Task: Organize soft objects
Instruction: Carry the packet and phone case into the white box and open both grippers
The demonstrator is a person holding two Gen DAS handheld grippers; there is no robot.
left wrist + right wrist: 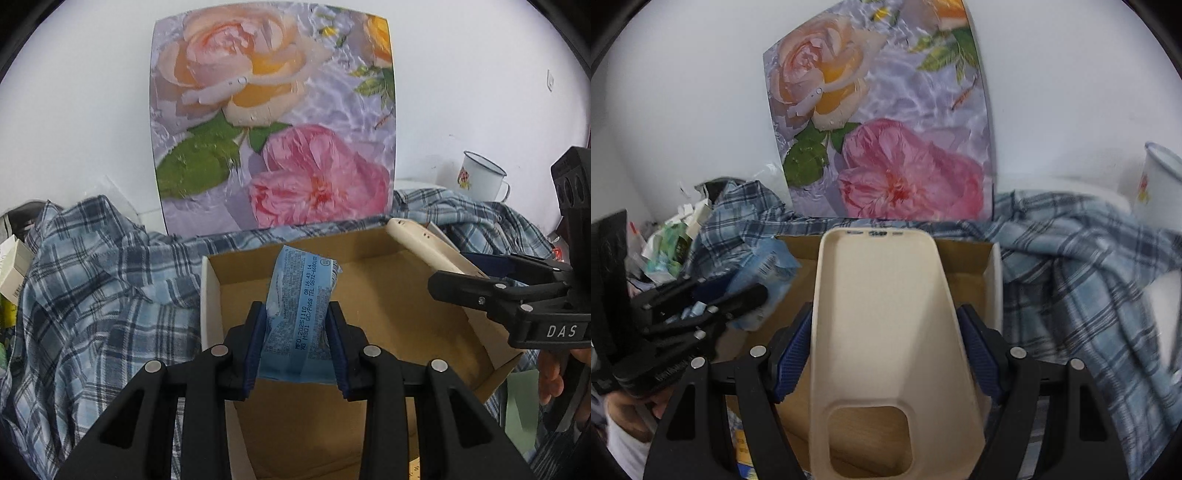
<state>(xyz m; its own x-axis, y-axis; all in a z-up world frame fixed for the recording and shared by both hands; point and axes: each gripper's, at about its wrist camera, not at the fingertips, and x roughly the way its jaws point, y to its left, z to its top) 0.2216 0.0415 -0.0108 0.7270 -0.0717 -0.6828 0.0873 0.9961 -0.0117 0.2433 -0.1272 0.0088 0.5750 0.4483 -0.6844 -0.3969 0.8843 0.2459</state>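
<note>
White wall and a floral panel [273, 122] back a cardboard box [476, 339] on plaid cloth [92, 295]. Left gripper [297, 339], fingers pinching a blue tissue pack [301, 310], long axis pointing away, should lower it flat before releasing. Right gripper [888, 354] clamps a cream phone case [886, 314] lengthwise over the box.

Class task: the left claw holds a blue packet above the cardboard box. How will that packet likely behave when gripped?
The blue packet looks soft: it pinches in between the left claw pads. Its wrinkled film suggests it is light and possibly slippery. Dropped into the cardboard box, it would probably flop flat rather than roll.
</note>
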